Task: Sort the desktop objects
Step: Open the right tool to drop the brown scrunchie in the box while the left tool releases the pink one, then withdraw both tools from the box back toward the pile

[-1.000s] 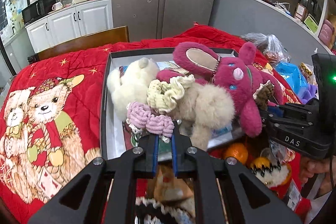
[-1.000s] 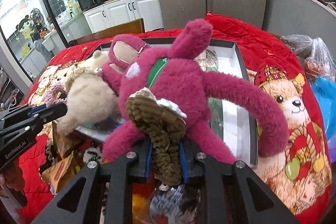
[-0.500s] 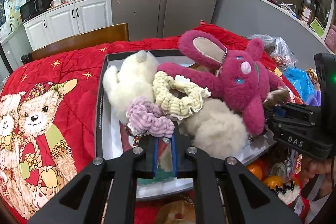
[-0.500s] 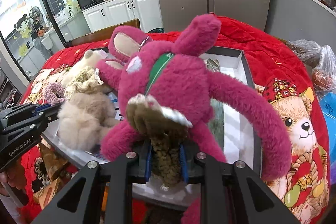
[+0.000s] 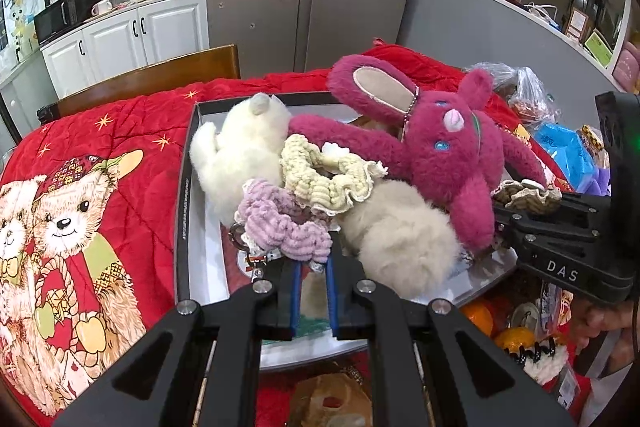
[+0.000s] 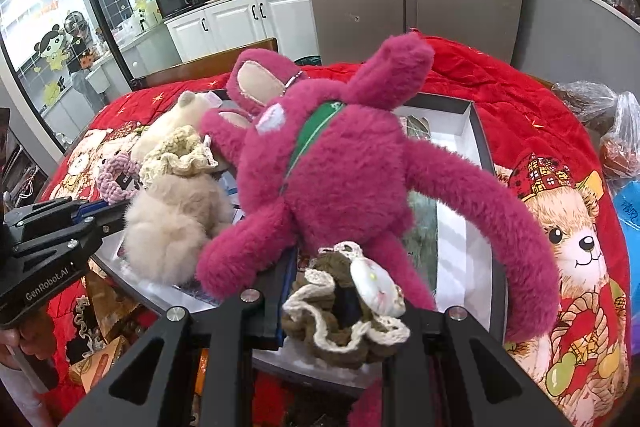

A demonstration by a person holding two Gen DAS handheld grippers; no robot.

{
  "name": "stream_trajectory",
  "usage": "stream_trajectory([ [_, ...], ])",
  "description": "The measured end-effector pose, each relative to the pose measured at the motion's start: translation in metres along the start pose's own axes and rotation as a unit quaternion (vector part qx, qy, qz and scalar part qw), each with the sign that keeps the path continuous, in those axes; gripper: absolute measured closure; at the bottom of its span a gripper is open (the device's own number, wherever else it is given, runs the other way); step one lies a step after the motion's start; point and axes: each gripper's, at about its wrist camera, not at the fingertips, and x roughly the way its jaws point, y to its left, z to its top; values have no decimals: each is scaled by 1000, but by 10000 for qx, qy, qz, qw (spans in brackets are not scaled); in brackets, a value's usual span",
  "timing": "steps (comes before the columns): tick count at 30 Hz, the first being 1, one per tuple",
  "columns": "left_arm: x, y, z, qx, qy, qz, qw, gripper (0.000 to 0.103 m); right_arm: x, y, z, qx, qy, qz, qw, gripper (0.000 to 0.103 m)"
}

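My left gripper [image 5: 314, 267] is shut on a lilac scrunchie [image 5: 286, 227] over the near edge of a black-rimmed white box [image 5: 182, 195]. In the box lie a white plush [image 5: 240, 155], a cream plush [image 5: 400, 227], a magenta rabbit plush [image 5: 440, 151] and a pale yellow scrunchie [image 5: 320, 179]. My right gripper [image 6: 320, 291] is shut on an olive-brown scrunchie [image 6: 344, 319] with cream lace, slumped across its fingers just in front of the rabbit [image 6: 344, 163]. From that side the left gripper [image 6: 92, 211] and lilac scrunchie [image 6: 118, 177] show at the left, by the box [image 6: 480, 131].
A red quilt with bear prints [image 5: 80, 207] covers the table. Oranges [image 5: 516, 341], hair clips and packets lie in front of the box. Plastic bags [image 5: 524, 95] and a blue pack [image 5: 564, 155] sit to the right. A wooden chair back [image 5: 160, 79] stands behind the table.
Both grippers moved forward over the box's near edge with their scrunchies. The olive-brown scrunchie, upright between the right fingers before, has slumped down and sideways.
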Motion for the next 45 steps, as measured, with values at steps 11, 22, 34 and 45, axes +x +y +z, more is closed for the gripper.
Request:
stream_trajectory([
  [11, -13, -9, 0, 284, -173, 502, 9982, 18, -13, 17, 1, -323, -76, -93, 9994, 26],
  [22, -21, -12, 4, 326, -234, 503, 9979, 16, -28, 26, 4, -364, -229, -223, 9988, 20],
  [34, -33, -13, 5, 249, -272, 515, 9980, 16, -39, 28, 6, -350, -334, -256, 9985, 20],
  [45, -113, -30, -2, 227, -757, 367, 9962, 16, -97, 47, 1, -481, -781, -291, 9954, 20],
])
